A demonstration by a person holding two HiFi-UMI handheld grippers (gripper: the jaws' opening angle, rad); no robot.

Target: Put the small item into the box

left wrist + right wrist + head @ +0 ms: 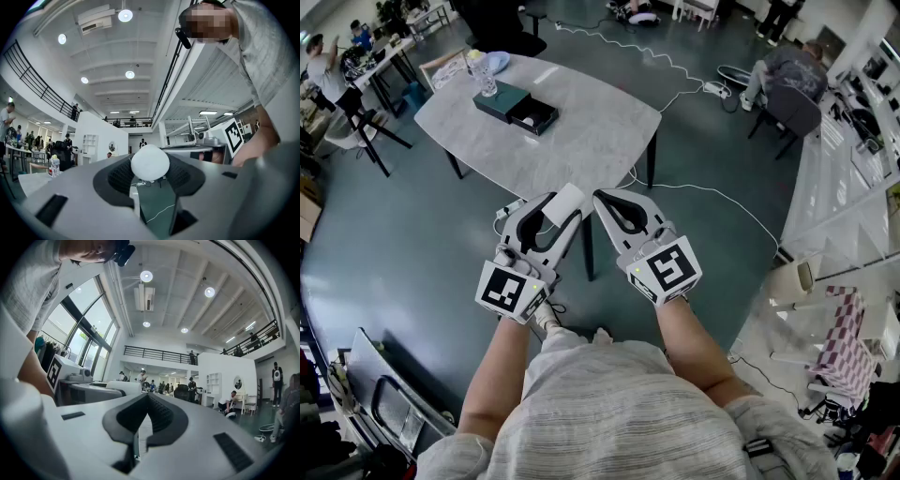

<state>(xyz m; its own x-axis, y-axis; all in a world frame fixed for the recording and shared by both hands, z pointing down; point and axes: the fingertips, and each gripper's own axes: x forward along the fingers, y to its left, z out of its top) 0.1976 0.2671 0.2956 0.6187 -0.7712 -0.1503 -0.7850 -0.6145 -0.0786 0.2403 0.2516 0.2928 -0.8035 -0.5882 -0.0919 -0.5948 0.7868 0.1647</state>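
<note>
Pointing level just short of the table (581, 141), left gripper (562, 210) clamps the small white item (150, 161); right gripper (605, 200) beside it, jaws together.

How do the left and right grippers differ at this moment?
The left gripper holds its jaws wide, clamped on a small white item; the right gripper has them closed together. The left gripper carries a load; the right gripper is empty. Both are held side by side over the floor, short of the table.
</note>
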